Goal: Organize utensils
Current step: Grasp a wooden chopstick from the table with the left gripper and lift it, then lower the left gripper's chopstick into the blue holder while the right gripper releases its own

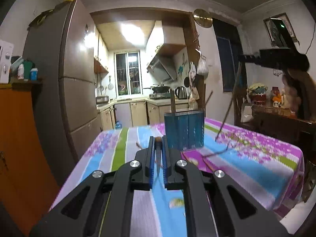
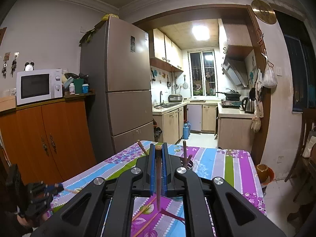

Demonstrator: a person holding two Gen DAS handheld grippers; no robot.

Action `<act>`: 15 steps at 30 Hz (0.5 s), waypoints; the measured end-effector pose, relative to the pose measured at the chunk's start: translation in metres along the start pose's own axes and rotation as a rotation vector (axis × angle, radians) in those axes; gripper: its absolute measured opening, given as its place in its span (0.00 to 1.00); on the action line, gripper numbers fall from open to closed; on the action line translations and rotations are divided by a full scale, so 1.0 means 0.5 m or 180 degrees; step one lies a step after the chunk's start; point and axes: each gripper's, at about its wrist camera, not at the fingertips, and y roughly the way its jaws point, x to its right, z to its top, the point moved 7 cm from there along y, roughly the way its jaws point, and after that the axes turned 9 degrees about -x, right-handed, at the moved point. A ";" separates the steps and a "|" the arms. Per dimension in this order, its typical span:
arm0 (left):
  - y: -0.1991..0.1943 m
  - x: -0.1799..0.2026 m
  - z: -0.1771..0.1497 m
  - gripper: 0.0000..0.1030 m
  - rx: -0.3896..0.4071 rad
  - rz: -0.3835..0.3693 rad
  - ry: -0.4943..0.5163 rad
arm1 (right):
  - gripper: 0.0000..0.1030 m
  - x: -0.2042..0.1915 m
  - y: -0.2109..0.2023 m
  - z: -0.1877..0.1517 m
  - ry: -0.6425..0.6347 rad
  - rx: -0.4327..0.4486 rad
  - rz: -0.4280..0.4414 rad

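- My left gripper [image 1: 158, 145] is clamped on a brown-handled utensil [image 1: 158, 159]; its slim metal part runs back between the blue pads [image 1: 151, 165], and it looks like a knife, though blur keeps me from being sure.
- My right gripper [image 2: 158, 152] is clamped on a dark wooden chopstick [image 2: 158, 177], round end forward, tip pointing back at the camera.
- Just beyond the left gripper, a blue holder [image 1: 184, 131] stands upright on the floral tablecloth [image 1: 256, 158], one dark stick [image 1: 172, 101] rising from it.
- Past the right gripper, a metal cup [image 2: 190, 165] holds more brown sticks [image 2: 184, 151].
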 end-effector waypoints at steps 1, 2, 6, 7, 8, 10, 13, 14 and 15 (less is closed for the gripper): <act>0.010 -0.006 0.014 0.05 0.0006 -0.0023 -0.0016 | 0.08 -0.002 0.001 0.005 -0.0012 0.0002 -0.0002; 0.022 -0.009 0.032 0.05 0.0012 -0.0038 -0.0012 | 0.08 -0.002 0.002 0.009 -0.0022 0.0003 -0.0005; 0.078 -0.021 0.098 0.05 -0.0049 -0.0156 -0.0047 | 0.08 -0.005 0.012 0.030 -0.0059 -0.0003 -0.0012; 0.089 -0.021 0.111 0.05 -0.0060 -0.0174 -0.0047 | 0.08 -0.005 0.015 0.035 -0.0062 -0.0007 -0.0007; 0.096 -0.023 0.125 0.05 -0.0067 -0.0196 -0.0049 | 0.08 -0.003 0.017 0.042 -0.0066 -0.0007 -0.0005; 0.111 -0.024 0.157 0.05 -0.0088 -0.0229 -0.0033 | 0.08 0.000 0.020 0.056 -0.0076 -0.0006 -0.0002; 0.131 -0.029 0.214 0.05 -0.0105 -0.0245 0.0027 | 0.08 0.001 0.022 0.079 -0.0092 0.0012 0.0014; 0.136 -0.030 0.235 0.05 -0.0095 -0.0250 0.0056 | 0.08 0.001 0.021 0.092 -0.0097 0.0024 0.0028; 0.141 -0.031 0.254 0.05 -0.0092 -0.0260 0.0081 | 0.08 0.001 0.020 0.105 -0.0110 0.0043 0.0032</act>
